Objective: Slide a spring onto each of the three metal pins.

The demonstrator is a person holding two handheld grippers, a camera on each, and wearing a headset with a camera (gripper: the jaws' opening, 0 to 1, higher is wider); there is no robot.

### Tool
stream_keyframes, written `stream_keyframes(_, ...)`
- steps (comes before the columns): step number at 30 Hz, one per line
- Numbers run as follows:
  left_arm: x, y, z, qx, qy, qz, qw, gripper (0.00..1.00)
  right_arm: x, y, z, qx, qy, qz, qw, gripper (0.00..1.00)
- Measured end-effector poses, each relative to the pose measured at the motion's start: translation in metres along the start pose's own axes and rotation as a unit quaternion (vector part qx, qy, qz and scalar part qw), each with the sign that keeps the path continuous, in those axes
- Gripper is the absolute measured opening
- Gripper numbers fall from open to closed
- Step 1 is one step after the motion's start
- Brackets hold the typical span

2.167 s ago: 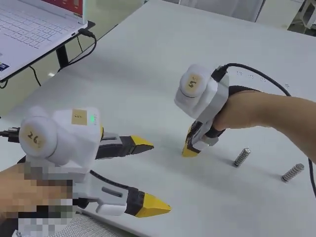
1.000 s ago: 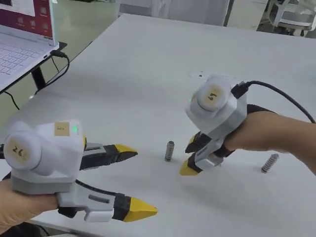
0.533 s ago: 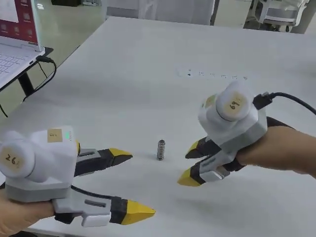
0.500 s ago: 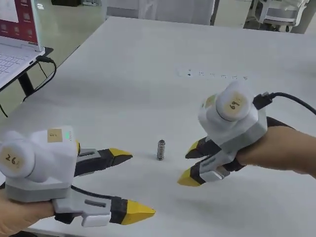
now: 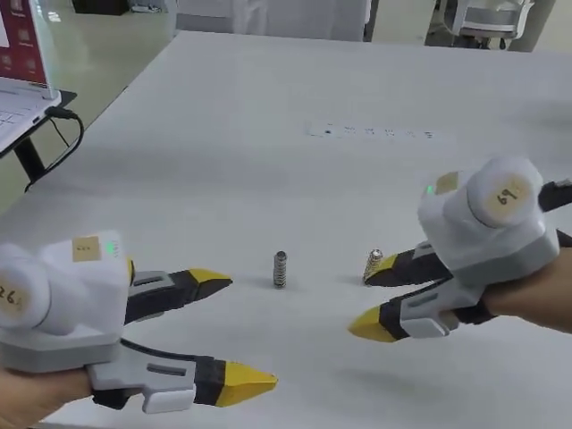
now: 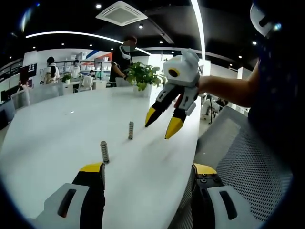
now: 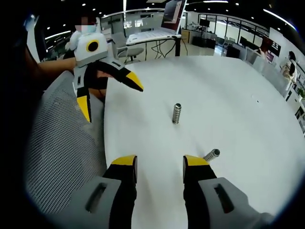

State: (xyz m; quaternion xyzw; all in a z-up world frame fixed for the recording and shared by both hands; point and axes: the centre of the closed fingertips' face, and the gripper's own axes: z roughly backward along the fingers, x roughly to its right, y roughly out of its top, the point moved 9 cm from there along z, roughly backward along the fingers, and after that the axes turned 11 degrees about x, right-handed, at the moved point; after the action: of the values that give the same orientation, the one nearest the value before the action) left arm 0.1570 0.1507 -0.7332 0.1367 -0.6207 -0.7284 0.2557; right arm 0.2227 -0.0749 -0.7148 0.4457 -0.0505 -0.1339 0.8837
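Yellow-tipped left tongs [image 5: 250, 332], right tongs [image 5: 359, 304] released; upright spring [image 5: 281, 268] between, leaning spring [image 5: 373, 264] nearby

Head cam high, fwd and down on table [image 5: 268, 107]; gripper cams low, facing each other; all share upright spring [image 5: 280, 268]

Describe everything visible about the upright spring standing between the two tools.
The spring is a small silvery-grey metal coil, standing upright on the white table, touching neither tool. It sits between the open left tool and open right tool, with a second, leaning spring to its right. Any pin inside it cannot be made out.
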Motion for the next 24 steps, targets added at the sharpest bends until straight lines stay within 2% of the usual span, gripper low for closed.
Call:
stream_keyframes(8, 0.001, 0.002, -0.003, 0.002, 0.000, 0.002, 1.0000, 0.71, 0.003, -0.013, 0.027, 0.035, -0.035, -0.027, 0.9984, 0.38)
stream_keyframes(13, 0.002, 0.003, -0.004, 0.004, 0.002, 0.005, 1.0000, 0.71, 0.008, -0.027, 0.045, 0.052, -0.059, -0.054, 0.9954, 0.38)
stream_keyframes(19, 0.004, 0.002, -0.007, 0.001, -0.001, 0.009, 1.0000, 0.71, 0.011, -0.045, 0.065, 0.082, -0.095, -0.082, 0.9887, 0.41)
stream_keyframes(24, 0.005, 0.000, -0.008, -0.002, -0.003, 0.012, 0.9999, 0.71, 0.012, -0.058, 0.077, 0.110, -0.114, -0.082, 0.9840, 0.43)
